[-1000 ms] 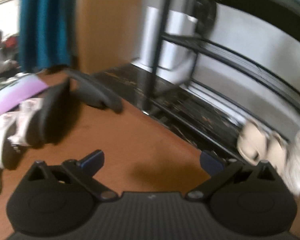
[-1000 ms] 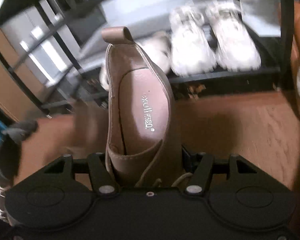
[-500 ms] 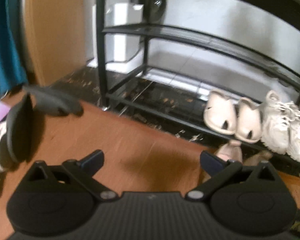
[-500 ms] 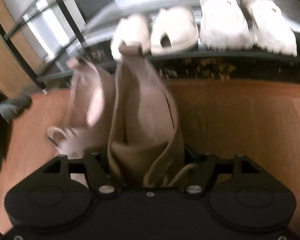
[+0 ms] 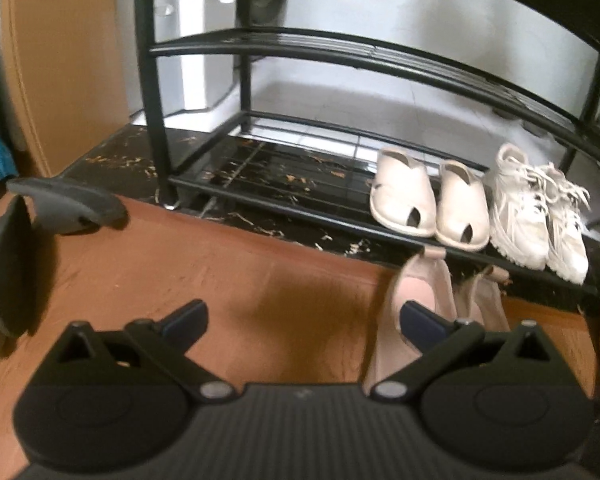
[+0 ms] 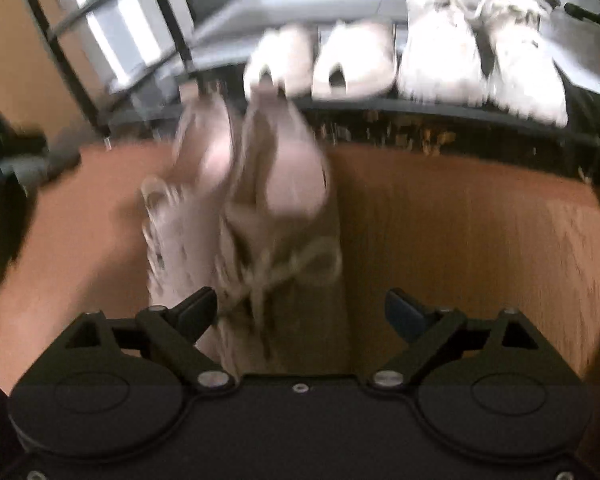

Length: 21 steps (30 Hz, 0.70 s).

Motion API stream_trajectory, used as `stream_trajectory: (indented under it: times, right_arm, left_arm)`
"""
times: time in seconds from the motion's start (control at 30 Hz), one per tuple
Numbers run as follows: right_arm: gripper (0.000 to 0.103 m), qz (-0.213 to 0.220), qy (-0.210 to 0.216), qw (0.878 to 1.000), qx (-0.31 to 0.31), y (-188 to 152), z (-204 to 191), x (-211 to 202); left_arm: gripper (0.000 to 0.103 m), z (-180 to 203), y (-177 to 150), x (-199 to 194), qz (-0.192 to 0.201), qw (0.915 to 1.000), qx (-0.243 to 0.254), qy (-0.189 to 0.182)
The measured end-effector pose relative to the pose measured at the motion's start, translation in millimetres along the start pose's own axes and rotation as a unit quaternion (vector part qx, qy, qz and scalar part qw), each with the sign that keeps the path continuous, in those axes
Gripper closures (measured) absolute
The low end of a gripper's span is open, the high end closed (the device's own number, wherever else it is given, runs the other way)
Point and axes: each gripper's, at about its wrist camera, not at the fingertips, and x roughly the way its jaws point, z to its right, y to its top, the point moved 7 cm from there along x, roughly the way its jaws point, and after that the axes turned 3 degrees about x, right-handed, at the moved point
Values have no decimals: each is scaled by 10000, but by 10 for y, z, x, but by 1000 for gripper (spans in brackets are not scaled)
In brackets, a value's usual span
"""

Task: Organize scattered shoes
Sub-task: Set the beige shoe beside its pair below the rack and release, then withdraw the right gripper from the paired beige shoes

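Note:
Two beige lace-up shoes lie side by side on the brown floor before the black shoe rack (image 5: 340, 216). In the right wrist view the right-hand beige shoe (image 6: 280, 208) lies between the opening jaws of my right gripper (image 6: 300, 310); the pads do not press on it. Its mate (image 6: 192, 200) lies just left. The picture is blurred. In the left wrist view my left gripper (image 5: 302, 320) stands open over bare floor, holding nothing. The beige pair (image 5: 420, 292) is beside its right fingertip (image 5: 420, 322).
On the rack's bottom shelf stand cream slippers (image 5: 404, 196) and white sneakers (image 5: 520, 216); the shelf's left half is bare. Two dark slippers (image 5: 60, 200) lie on the floor at far left. A wooden panel (image 5: 60, 60) and a white box (image 5: 204, 48) stand behind.
My right gripper's jaws spread apart and let go of the beige shoe, which now lies on the floor beside its mate. The left view swung right toward the rack.

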Motion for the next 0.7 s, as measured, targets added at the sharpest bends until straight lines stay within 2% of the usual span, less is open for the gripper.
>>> stream_trajectory:
  times: [0.03, 0.17, 0.3, 0.43, 0.53, 0.63, 0.7]
  right_arm:
    - [29, -117, 65, 9999, 53, -42, -18, 43]
    - [34, -170, 74, 9998, -49, -90, -100, 84]
    - [39, 16, 46, 10000, 38, -45, -76, 99]
    - [39, 228, -86, 9997, -43, 58, -73, 184]
    - [38, 271, -125, 9995, -84, 81, -96, 207]
    - [33, 224, 62, 9996, 172, 94, -40, 128]
    - [34, 220, 209, 9987, 411, 119, 8, 52]
  left_arm:
    - [1, 3, 5, -19, 54, 10000, 21, 36]
    - [1, -20, 39, -134, 399, 9991, -49, 92]
    - [1, -63, 49, -169, 486, 9983, -139, 288]
    - [1, -99, 54, -150, 450, 9967, -134, 656]
    - [1, -130, 44, -94, 293, 9964, -170, 781]
    - [1, -209, 30, -16, 61, 9945, -339, 993]
    - [1, -256, 17, 0, -23, 9924, -424, 1158]
